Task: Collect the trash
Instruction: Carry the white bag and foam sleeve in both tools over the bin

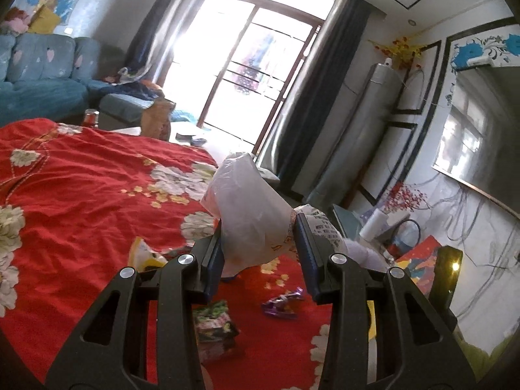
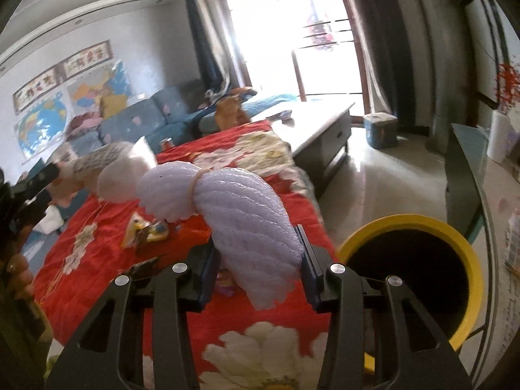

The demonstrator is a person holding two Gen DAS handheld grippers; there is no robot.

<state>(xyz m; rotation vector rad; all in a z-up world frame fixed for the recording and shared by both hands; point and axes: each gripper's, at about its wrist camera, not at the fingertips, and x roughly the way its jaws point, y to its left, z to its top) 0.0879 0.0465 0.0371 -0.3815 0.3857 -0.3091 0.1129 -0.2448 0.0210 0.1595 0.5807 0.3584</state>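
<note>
A crumpled white plastic bag (image 1: 250,214) is pinched between the blue pads of the left hand-held gripper (image 1: 258,253) and held above a counter draped in a red floral cloth (image 1: 81,188). In the right wrist view, a lilac foam fruit net (image 2: 240,224), cinched at its middle by a rubber band, is clamped by the right hand-held gripper (image 2: 258,266) and held up over the cloth's edge. A yellow-rimmed trash bin (image 2: 412,269) is seen on the floor just beside that gripper, its dark mouth open upward. More litter is left lying on the cloth: a purple candy wrapper (image 1: 282,302), a green-and-pink snack packet (image 1: 214,325) and a yellow wrapper (image 1: 144,256), the last partly hidden behind the left gripper's linkage. A blue sofa (image 1: 39,78) and a bright window (image 1: 253,58) are visible behind the counter.
</note>
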